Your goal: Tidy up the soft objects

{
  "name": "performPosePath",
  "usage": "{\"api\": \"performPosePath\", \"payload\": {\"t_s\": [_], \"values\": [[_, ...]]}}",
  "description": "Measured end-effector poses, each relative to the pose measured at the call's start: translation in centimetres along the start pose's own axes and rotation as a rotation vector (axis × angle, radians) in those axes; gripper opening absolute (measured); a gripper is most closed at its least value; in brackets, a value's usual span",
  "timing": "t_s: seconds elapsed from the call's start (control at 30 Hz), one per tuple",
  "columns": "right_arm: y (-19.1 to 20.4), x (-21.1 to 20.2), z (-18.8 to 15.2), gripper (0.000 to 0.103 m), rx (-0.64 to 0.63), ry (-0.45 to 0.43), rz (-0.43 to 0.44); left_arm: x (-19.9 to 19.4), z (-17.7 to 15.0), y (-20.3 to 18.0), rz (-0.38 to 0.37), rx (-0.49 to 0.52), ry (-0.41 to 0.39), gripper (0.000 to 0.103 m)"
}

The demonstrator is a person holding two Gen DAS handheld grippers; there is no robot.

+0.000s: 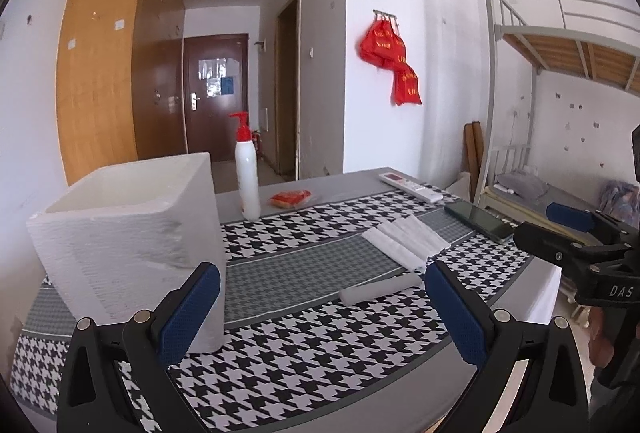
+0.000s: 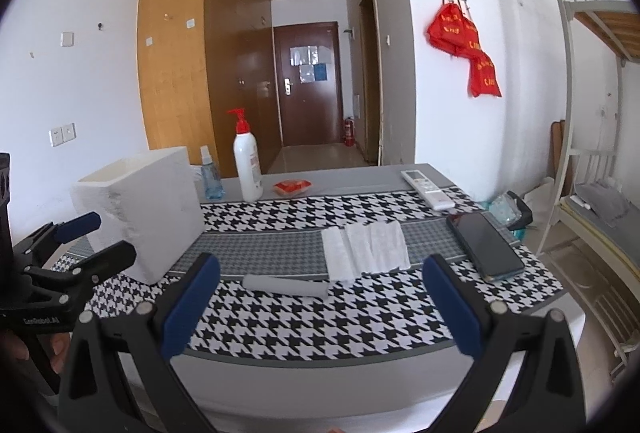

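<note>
In the left wrist view, the left gripper (image 1: 322,307) is seen at the bottom of the frame with its blue-padded fingers (image 1: 192,307) spread wide and nothing held between them. A rolled white cloth (image 1: 380,288) lies alone on the houndstooth-covered table (image 1: 304,361) just right of centre, and a row of further white rolls (image 1: 406,239) is laid side by side above it, near a dark phone (image 1: 478,219). A tall white foam box (image 1: 128,233), open at the top, stands at the left, close behind the left finger. The right gripper (image 1: 576,229) is seen at the right edge, with fingers apart and empty. In the right wrist view, the right gripper (image 2: 320,307) fills the bottom with its fingers (image 2: 452,307) spread and empty, and the single roll (image 2: 286,285) lies just above and between them; the row (image 2: 366,248) sits above it, the box (image 2: 144,217) at the left, a pump bottle (image 2: 247,163) and a remote (image 2: 428,188) along the far side. The rolls are judged light, soft and easily squashed, likely to unroll if taken by an end, so a gentle hold across the middle seems best. Open cloth is available around the single roll, while the near table edge lies close below it and the phone crowds the row on the right; the box's open top appears unobstructed.
</note>
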State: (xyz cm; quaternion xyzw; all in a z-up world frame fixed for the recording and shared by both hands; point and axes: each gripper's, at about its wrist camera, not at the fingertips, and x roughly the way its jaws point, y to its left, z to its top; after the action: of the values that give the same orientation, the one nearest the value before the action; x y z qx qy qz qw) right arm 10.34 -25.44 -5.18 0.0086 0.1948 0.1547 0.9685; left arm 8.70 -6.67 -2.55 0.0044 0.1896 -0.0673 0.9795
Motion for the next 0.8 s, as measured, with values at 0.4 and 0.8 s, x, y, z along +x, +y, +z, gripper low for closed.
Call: {"api": "performPosePath", "payload": {"t_s": [0.4,0.8], "values": [[-2.0,3.0,-0.1,0.102,0.019,0.069,-0.011,4.2,-0.2,-0.9,-0.049,0.029,0.098,0.102],[-3.5,5.4,-0.1,0.102,0.034,0.108,-0.005,8.1,-0.3,-1.0,-0.120,0.053,0.214,0.102]]}}
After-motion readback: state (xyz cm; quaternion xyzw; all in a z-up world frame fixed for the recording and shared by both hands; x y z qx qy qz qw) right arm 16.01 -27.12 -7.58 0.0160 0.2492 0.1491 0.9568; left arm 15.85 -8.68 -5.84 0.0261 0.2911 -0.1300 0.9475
